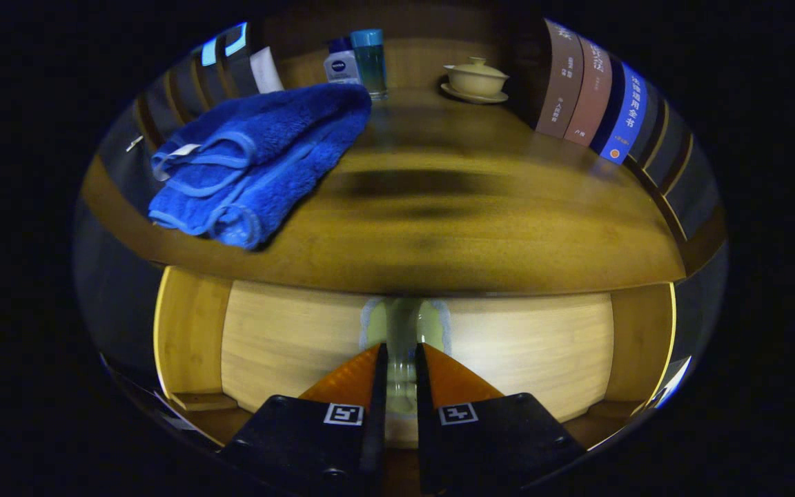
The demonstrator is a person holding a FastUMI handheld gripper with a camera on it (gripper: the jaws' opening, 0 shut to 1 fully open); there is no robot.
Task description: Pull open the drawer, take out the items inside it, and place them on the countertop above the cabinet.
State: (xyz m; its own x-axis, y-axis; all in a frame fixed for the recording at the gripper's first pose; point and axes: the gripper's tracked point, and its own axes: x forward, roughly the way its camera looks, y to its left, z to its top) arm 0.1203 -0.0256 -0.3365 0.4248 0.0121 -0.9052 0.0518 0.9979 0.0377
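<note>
The drawer front (287,345), a pale wooden panel, stands right in front of me under the countertop (439,235). A small pale handle (403,314) sits at its middle. My gripper (401,348) is closed to a narrow gap with the handle between its fingers, and both fingers press on it. The inside of the drawer is hidden behind the panel. A folded blue towel (259,159) lies on the left of the countertop, its corner hanging over the front edge.
At the back of the countertop stand a white bottle (341,65), a teal-capped bottle (371,62) and a lidded cream bowl on a saucer (475,79). Several upright books (591,96) line the right side. Cabinet side walls (190,331) flank the drawer.
</note>
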